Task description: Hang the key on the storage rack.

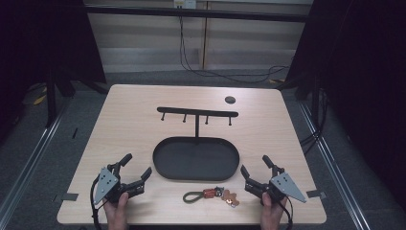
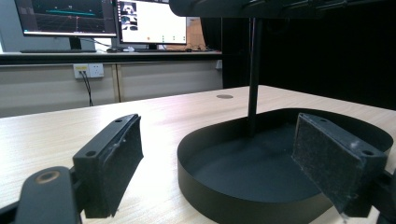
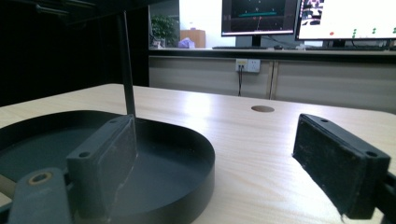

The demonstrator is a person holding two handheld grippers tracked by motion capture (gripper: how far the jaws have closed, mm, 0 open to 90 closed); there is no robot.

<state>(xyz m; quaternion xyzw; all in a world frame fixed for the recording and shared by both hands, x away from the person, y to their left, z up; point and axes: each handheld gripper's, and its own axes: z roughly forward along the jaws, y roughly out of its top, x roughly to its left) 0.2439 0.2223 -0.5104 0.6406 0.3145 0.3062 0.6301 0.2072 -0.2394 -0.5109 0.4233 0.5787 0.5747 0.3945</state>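
The left gripper (image 1: 135, 170) rests wide open and empty, the olive-looped keychain with red and brown charms (image 1: 213, 194) lies untouched before the black oval tray stand (image 1: 165, 167), and the right gripper (image 1: 254, 170) is open and empty, so nothing seems hung yet.

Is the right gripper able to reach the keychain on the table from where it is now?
Probably yes: the right gripper is open, and bare table lies between it and the keychain.
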